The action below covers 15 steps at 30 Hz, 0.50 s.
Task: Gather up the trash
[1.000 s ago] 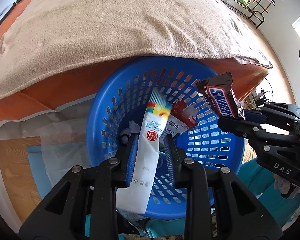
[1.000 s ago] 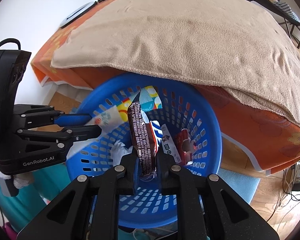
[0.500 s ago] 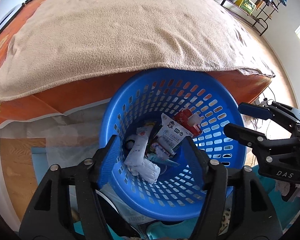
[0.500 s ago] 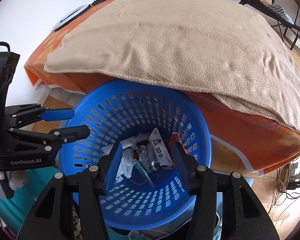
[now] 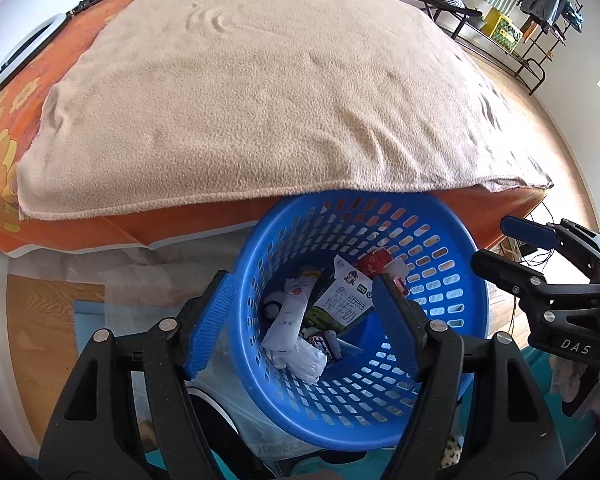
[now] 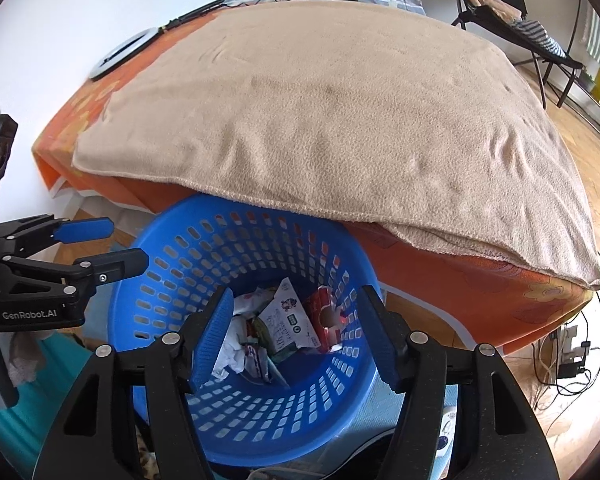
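Both wrappers have left the tools since a second ago and lie in the blue basket [image 5: 440, 364]. Above it, the left tool [image 5: 304, 300] and right tool [image 6: 296, 312] are opening, empty. The trash [image 6: 284, 328] sits at the basket's bottom, beside the bed [image 5: 260, 92].

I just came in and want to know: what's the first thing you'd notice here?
The round blue plastic basket with holes sits on the floor against the bed, with crumpled wrappers and packets at its bottom. Behind it a big beige fleece blanket covers the orange flowered bedsheet. Both black grippers, left and right, hang over the basket, jaws opening, nothing between them.
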### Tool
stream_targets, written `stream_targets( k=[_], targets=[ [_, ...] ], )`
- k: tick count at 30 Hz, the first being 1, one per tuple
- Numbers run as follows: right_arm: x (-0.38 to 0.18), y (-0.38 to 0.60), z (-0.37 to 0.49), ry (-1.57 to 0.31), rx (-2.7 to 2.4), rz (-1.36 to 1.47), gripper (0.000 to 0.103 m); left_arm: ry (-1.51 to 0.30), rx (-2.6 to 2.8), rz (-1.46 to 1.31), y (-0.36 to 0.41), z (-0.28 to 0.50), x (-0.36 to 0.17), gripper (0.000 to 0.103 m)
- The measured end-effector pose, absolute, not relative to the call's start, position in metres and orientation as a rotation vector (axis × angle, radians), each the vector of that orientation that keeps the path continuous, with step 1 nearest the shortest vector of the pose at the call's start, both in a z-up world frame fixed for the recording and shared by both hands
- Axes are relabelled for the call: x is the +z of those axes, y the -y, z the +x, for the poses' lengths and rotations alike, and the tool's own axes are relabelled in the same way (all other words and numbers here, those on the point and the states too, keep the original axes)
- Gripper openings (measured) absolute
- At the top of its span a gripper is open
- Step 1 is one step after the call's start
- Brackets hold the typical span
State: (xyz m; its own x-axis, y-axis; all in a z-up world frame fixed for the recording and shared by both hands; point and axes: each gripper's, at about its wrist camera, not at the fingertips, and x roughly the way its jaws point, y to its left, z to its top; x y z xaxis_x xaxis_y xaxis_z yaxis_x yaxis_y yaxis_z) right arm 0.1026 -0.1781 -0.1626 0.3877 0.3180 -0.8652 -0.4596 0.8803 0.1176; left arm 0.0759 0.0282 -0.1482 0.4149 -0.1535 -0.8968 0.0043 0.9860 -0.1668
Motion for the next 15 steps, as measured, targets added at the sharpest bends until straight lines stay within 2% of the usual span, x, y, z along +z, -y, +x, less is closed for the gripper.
stream_targets(
  k=[2,5,15],
  targets=[
    [-0.156,0.18,0.105,-1.048,0.494,-0.141,0.064,-1.115,-0.095,-0.138,-0.028,0.077,-0.139,0.074],
    [-0.144,0.181,0.107,-1.015,0.49,-0.125,0.071,-1.078,-0.095,-0.128,-0.027,0.08,-0.125,0.074],
    [-0.109,0.184,0.123,-0.928,0.493,-0.104,0.071,-0.945,-0.085,-0.122,-0.033,0.099,-0.073,0.078]
  ],
)
